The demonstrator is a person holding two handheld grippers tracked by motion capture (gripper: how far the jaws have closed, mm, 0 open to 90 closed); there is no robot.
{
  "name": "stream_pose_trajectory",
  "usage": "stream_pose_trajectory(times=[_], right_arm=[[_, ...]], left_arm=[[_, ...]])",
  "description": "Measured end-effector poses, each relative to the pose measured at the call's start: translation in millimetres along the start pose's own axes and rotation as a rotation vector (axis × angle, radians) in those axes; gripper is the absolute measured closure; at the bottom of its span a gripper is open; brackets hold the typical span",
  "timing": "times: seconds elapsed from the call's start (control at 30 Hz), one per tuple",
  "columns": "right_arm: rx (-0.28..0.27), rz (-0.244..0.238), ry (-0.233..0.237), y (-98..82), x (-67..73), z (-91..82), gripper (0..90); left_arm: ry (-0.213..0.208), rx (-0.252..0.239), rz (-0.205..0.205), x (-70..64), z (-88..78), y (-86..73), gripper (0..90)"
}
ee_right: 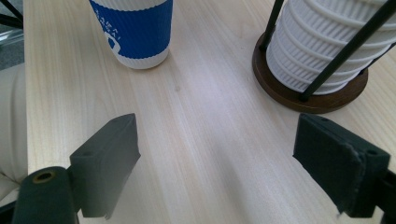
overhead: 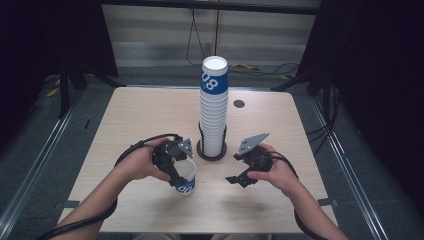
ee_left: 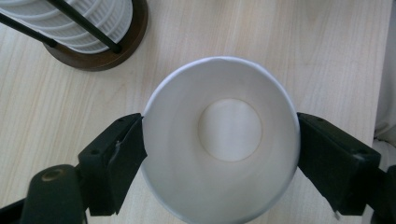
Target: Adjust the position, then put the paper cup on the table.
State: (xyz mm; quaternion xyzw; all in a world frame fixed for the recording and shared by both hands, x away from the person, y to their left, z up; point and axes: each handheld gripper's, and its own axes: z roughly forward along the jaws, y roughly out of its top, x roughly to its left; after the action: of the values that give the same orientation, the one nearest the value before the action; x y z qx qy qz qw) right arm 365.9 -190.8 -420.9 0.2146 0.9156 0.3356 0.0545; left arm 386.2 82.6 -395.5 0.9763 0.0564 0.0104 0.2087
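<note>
The left gripper straddles the single paper cup from above, its jaws touching the rim on either side, though whether they truly pinch is hard to judge. The cup stands upright near the table's front edge. The right gripper hangs open and empty. Beyond stands the cup stack.

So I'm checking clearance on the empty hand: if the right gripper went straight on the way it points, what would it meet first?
Probably the bare table: the right gripper points down at it, jaws open, between the blue-sleeved cup and the cup stack.
</note>
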Motion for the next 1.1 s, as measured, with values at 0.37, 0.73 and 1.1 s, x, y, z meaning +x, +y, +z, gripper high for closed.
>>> stream_pose_trajectory(times=[0.37, 0.73, 1.1], right_arm=[[0.01, 0.0, -0.01, 0.4, 1.1, -1.7, 13.5], [0.007, 0.0, -0.002, 2.4, 0.0, 0.2, 13.5], [0.013, 0.006, -0.012, -3.0, 1.1, -3.9, 13.5]], left_arm=[[-0.005, -0.013, -0.015, -3.8, -5.7, -4.3, 17.8], [-0.013, -0.028, -0.034, -3.8, -12.5, -10.2, 17.0], [-0.014, -0.062, -0.07, -0.9, -20.7, -23.9, 16.0]])
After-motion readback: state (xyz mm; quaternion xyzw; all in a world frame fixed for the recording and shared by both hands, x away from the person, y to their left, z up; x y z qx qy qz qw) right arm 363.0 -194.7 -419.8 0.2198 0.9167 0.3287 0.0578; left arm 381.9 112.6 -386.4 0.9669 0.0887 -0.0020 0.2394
